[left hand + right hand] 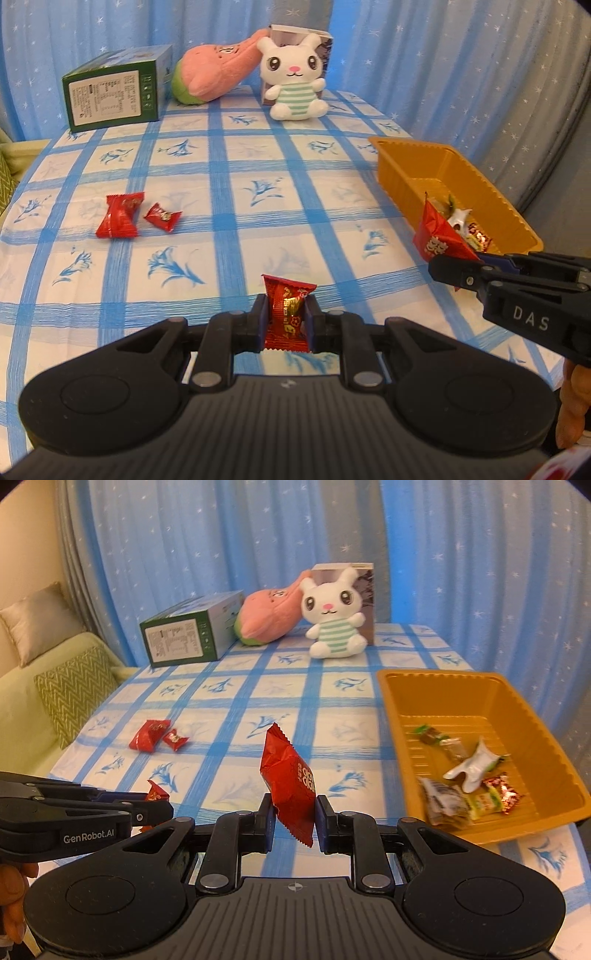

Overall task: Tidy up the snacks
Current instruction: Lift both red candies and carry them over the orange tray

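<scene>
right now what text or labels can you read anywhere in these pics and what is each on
"DAS": on the right gripper, seen from the left wrist.
"GenRobot.AI": on the left gripper, seen from the right wrist.
Green box: printed label panel, too small to read.
Red snack packet in the right gripper: white characters, not legible.
Red candy in the left gripper: gold print, unreadable.

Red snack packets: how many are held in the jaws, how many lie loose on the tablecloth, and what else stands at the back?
Red packets held: 2, first and second
Red packets loose: 2, larger and smaller
Plush toys: 2, rabbit and pink
Boxes: 2, green and grey
Total: 8
</scene>
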### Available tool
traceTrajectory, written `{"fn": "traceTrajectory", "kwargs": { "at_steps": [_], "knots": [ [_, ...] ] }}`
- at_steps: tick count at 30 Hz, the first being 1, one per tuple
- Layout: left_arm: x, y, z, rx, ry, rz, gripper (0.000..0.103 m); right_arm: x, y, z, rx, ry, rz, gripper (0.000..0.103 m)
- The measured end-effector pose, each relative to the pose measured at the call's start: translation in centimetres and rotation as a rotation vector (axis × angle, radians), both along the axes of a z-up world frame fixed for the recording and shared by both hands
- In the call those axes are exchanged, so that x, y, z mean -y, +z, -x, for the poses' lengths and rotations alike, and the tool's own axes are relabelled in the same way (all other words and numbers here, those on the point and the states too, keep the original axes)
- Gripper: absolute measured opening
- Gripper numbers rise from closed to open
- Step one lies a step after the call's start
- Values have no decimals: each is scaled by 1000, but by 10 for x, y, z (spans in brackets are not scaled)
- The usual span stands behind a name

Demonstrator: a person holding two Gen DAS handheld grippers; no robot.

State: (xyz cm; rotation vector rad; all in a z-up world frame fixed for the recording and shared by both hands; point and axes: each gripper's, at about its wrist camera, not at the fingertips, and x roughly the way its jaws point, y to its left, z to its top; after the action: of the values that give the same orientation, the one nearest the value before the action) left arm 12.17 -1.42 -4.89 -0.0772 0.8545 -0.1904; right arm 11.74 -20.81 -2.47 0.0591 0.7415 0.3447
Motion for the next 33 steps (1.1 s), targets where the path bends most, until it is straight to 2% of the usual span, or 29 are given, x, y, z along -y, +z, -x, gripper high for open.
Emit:
{"fn": "traceTrajectory", "kwargs": {
  "at_steps": [15, 33],
  "knots": [
    [51, 20, -4, 24, -85, -9, 18, 56, 13, 7, 7, -108, -27, 22],
    [137, 44, -34, 63, -233, 8, 18, 137, 24, -3, 12, -262, -23, 22]
  ]
}}
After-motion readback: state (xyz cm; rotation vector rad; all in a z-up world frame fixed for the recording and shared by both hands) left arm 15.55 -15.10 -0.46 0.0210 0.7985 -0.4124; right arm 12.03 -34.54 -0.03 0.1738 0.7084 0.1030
